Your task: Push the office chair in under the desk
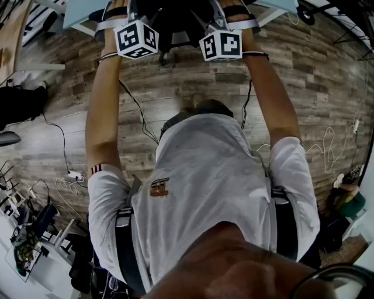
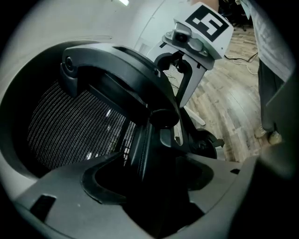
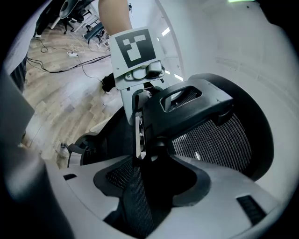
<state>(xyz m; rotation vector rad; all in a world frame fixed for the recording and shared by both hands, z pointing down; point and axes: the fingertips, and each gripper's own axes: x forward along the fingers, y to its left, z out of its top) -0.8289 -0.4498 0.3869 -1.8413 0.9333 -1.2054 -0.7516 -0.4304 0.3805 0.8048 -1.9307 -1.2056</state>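
The black office chair (image 1: 169, 17) stands at the top of the head view, its mesh back facing me, partly under the pale desk (image 1: 82, 11). Both arms reach out to the top of the backrest. My left gripper (image 2: 152, 182) is shut on the backrest's black frame, with the mesh panel (image 2: 70, 130) just left of its jaws. My right gripper (image 3: 149, 186) is shut on the backrest's mesh edge below the black top bar (image 3: 191, 107). In the head view only their marker cubes show clearly, left gripper (image 1: 137, 39) and right gripper (image 1: 221, 45). The chair's base is hidden.
Wood-plank floor (image 1: 193, 82) runs under me, crossed by black cables (image 1: 137, 111). A white power strip (image 1: 75, 174) and loose cords lie at the left, a black bag (image 1: 20, 102) further left. More white cable (image 1: 327, 146) lies at the right, clutter at the lower left.
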